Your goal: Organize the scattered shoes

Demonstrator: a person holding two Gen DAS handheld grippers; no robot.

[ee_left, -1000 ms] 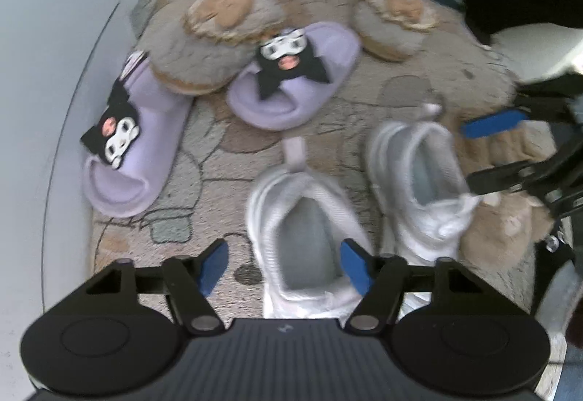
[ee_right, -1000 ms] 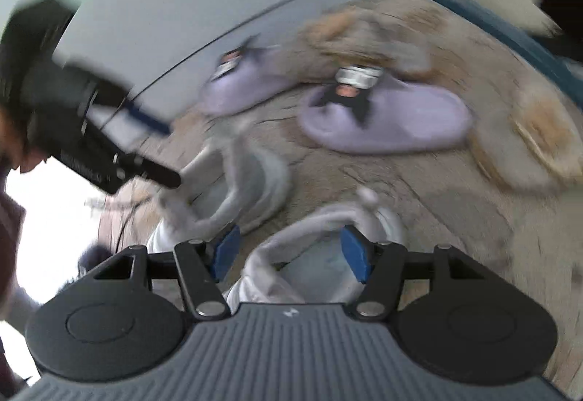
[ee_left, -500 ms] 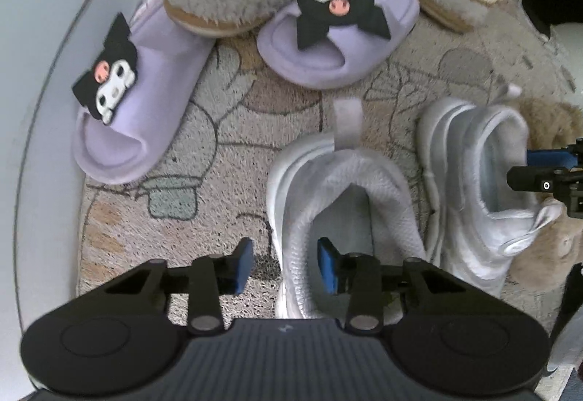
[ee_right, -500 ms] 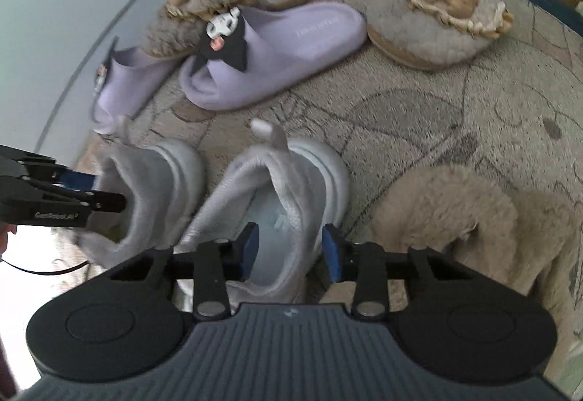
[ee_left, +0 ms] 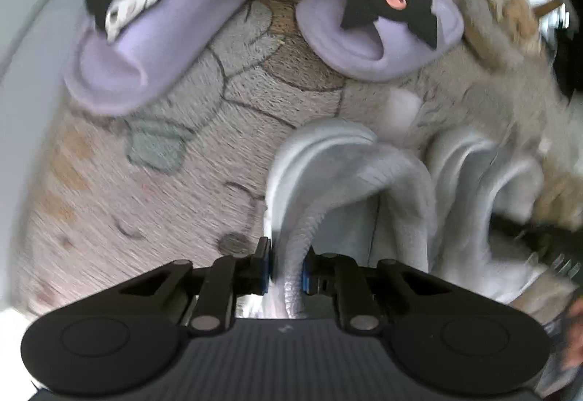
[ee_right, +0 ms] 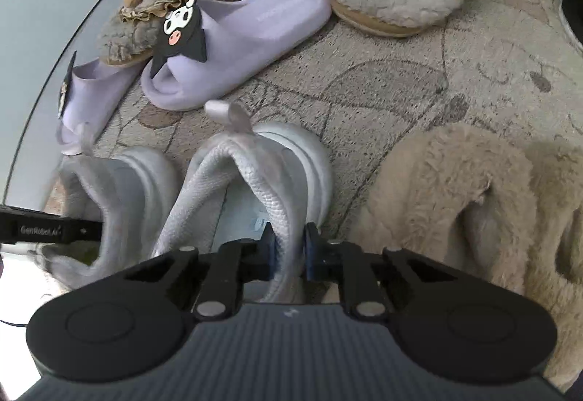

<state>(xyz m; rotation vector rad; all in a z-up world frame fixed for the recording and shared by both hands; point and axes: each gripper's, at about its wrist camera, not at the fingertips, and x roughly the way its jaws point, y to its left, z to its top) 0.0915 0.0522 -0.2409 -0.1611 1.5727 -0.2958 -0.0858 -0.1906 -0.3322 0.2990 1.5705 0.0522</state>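
Both wrist views look down closely, sharing white sneakers (ee_left: pixel 349 189), the left seemingly blurred.

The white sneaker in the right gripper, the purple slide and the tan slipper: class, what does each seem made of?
White sneaker: apparently knit fabric; the collar shows a ribbed, scaly weave. Purple slide: probably moulded foam or rubber; smooth, matte, seamless. Tan slipper: plush, fleece-like pile; shaggy fibres show.

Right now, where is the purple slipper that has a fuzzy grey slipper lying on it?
In the right wrist view, that purple slipper lies far left by the pale wall, its far end under the fuzzy grey slipper, beside its purple mate.
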